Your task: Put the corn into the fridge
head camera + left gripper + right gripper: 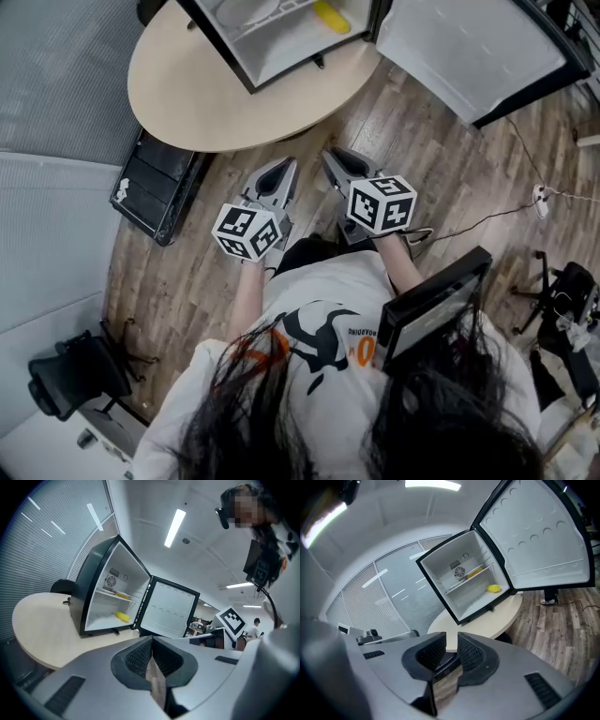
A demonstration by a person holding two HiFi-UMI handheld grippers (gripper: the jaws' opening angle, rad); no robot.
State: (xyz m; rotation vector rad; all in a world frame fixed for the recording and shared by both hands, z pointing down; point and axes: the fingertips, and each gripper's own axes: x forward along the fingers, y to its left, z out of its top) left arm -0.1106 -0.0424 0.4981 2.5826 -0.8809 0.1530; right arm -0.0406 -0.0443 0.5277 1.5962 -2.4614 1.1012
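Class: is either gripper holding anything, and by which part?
Nothing is held: left gripper and right gripper are shut, empty; the corn lies in the fridge.

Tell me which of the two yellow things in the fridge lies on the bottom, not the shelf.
The stubby corn: it lies on the floor of the fridge. The other, a thin yellow piece, rests higher up on the shelf.

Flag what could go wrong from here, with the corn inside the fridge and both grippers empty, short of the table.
1. The white fridge door hangs wide open past the edge of the round beige table; a careless sweep could knock it.
2. The small black fridge sits near that edge, so a hard push on the door may shift it.
3. The yellow corn cob lies loose on the fridge floor and might roll if the fridge is jolted.
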